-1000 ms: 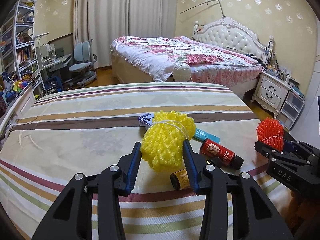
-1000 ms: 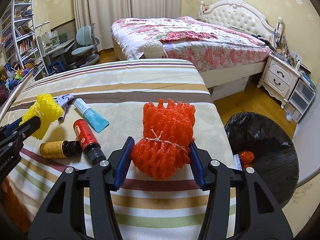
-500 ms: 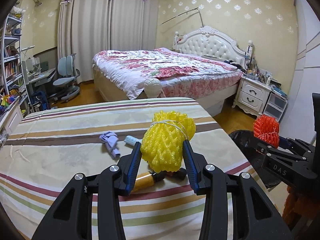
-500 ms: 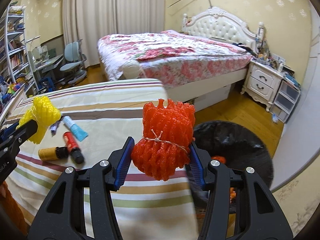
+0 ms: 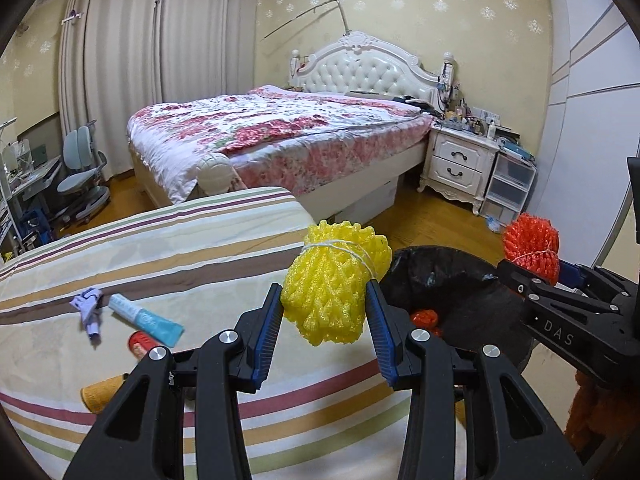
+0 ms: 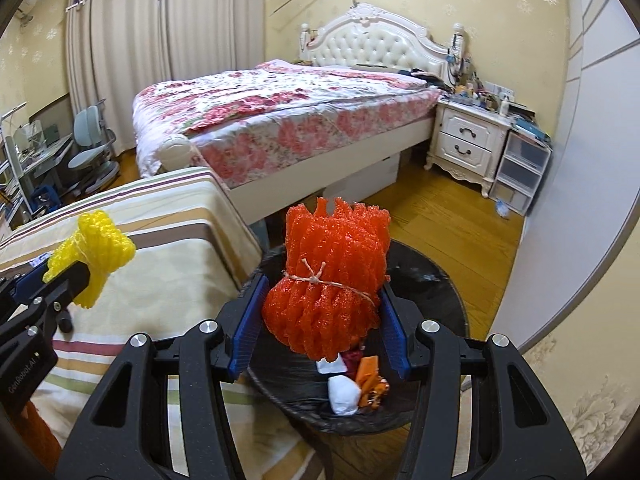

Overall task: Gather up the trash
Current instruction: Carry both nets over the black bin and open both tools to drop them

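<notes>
My left gripper [image 5: 325, 312] is shut on a yellow foam net bundle [image 5: 334, 284] tied with string, held at the right edge of the striped table [image 5: 160, 248], beside the black-lined trash bin [image 5: 452, 292]. My right gripper [image 6: 320, 320] is shut on an orange-red foam net bundle [image 6: 330, 280], hanging over the bin [image 6: 436, 292], where white and orange scraps [image 6: 354, 388] lie. In the left wrist view the right gripper with its orange-red bundle [image 5: 530, 246] shows at the right. The yellow bundle [image 6: 94, 252] shows at the left of the right wrist view.
On the table lie a blue tube [image 5: 146, 314], a purple scrap [image 5: 89, 308], a red bottle [image 5: 142, 342] and an amber bottle [image 5: 104, 392], partly hidden by my left fingers. A bed [image 5: 280, 136], a white nightstand [image 5: 460, 164] and wooden floor [image 6: 452, 216] lie beyond.
Both grippers have swung right with their bundles, off the table's middle toward the bin. The orange-red bundle now hangs over the bin; the bottles and tube have slid left in view.
</notes>
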A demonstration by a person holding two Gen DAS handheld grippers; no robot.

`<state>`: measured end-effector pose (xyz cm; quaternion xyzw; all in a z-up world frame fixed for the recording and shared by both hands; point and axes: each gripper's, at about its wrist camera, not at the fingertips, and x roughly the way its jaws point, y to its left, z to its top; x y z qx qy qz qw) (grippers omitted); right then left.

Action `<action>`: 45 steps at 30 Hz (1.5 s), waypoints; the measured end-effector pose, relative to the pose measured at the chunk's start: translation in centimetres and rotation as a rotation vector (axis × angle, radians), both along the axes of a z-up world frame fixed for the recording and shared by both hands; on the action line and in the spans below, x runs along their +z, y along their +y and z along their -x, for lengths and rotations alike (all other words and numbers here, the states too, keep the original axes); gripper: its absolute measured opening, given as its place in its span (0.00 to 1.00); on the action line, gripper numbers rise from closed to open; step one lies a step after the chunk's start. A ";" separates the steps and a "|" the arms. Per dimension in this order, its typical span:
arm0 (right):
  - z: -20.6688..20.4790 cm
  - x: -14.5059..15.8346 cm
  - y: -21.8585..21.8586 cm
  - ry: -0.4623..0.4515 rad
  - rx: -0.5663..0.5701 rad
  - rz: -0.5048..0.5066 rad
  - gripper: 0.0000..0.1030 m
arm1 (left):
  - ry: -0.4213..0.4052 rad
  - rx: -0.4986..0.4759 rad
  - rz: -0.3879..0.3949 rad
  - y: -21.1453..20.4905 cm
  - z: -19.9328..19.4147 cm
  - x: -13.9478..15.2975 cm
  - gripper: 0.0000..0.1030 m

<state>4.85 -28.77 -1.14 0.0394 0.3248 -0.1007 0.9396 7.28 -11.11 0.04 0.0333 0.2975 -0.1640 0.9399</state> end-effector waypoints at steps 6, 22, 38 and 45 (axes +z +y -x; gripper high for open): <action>-1.0 -1.5 -3.1 0.030 -0.050 -0.024 0.50 | 0.004 -0.038 -0.041 -4.3 -1.3 -1.1 0.41; -2.4 -3.2 -6.4 0.060 -0.120 -0.041 0.50 | 0.019 -0.058 -0.114 -9.5 -3.7 -2.6 0.42; -2.6 -3.6 -6.7 0.066 -0.156 -0.026 0.63 | 0.037 -0.027 -0.106 -9.3 -4.1 -2.7 0.74; -1.5 -3.2 -5.3 0.056 -0.151 -0.046 0.64 | 0.009 -0.013 -0.147 -7.6 -2.7 -2.2 0.75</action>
